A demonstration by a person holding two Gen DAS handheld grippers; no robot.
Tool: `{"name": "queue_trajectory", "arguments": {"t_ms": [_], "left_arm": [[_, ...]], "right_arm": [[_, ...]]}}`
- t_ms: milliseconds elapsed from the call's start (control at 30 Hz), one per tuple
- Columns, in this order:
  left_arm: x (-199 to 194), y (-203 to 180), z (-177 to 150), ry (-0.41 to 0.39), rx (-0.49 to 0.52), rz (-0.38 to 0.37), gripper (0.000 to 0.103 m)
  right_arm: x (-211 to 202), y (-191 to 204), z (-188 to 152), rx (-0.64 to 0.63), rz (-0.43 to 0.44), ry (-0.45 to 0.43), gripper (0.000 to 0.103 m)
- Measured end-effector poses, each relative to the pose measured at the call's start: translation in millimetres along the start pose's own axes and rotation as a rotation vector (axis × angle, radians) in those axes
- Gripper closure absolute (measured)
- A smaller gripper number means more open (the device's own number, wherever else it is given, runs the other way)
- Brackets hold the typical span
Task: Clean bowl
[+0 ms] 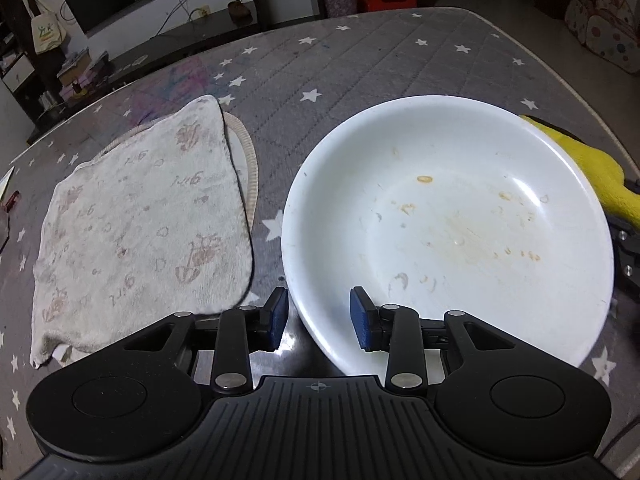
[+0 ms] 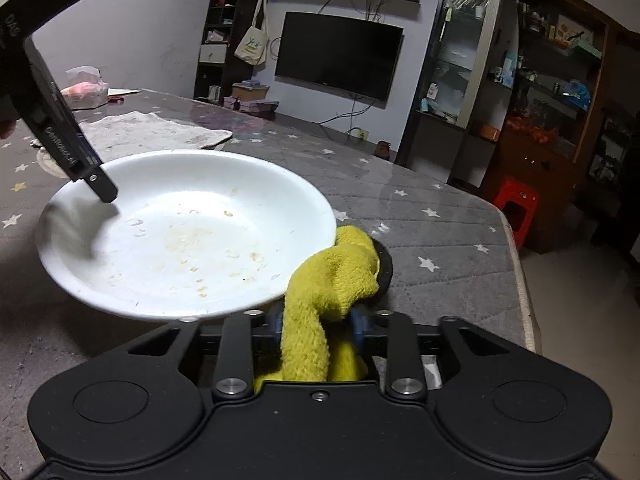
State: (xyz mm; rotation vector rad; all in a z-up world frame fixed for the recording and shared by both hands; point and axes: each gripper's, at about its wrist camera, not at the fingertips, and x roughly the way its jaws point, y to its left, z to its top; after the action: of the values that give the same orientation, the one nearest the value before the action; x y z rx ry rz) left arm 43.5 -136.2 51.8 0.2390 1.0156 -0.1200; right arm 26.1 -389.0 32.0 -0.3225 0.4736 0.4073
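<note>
Resting on the grey star-print tabletop (image 1: 360, 64), the white bowl (image 1: 448, 224) shows brown smears inside. Left gripper (image 1: 319, 316) straddles its near rim, one blue finger (image 1: 362, 318) inside and one outside; whether they pinch the rim I cannot tell. Right gripper (image 2: 318, 326) has its fingers closed on a yellow cloth (image 2: 332, 276) touching the bowl's edge. A patterned towel (image 1: 144, 224) lies flat beside the bowl

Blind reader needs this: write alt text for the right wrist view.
A yellow cloth sits between the right claw's fingers beside a stained white bowl on a grey starred table. The left claw reaches over the bowl's far rim.
</note>
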Motion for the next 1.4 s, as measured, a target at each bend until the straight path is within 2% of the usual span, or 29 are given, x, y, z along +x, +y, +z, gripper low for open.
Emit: {"name": "queue_trajectory", "arguments": {"t_ms": [233,300,467,533,633,800,1033,1400], "left_arm": [[-7,-1,-6,-0.004,-0.008,-0.015,0.063],[-10,-1,-8,-0.004,-0.013,-0.021,0.062],[-13,0,-11,-0.001,-0.038,-0.032,0.062],[-13,1,-12,0.004,-0.054,-0.042,0.061],[-15,0,-14,0.004,-0.06,-0.045,0.061],[-12,-3,-15,0.003,-0.065,-0.053,0.066],[-11,-3,-14,-0.003,-0.069,-0.044,0.069],[-5,-4,-8,-0.014,-0.015,-0.005,0.071]], "right_arm": [[-3,-8,0,0.049,-0.028,-0.016,0.067],[-2,-12,0,0.081,-0.035,-0.026,0.062],[4,-17,2,0.115,-0.029,-0.024,0.062],[7,-19,2,0.122,-0.023,-0.013,0.066],[11,-20,1,0.135,-0.015,0.0,0.068],[15,-19,-2,0.161,0.011,0.027,0.083],[2,-11,-8,0.17,0.034,0.019,0.084],[-34,6,-21,0.139,0.083,-0.019,0.084]]}}
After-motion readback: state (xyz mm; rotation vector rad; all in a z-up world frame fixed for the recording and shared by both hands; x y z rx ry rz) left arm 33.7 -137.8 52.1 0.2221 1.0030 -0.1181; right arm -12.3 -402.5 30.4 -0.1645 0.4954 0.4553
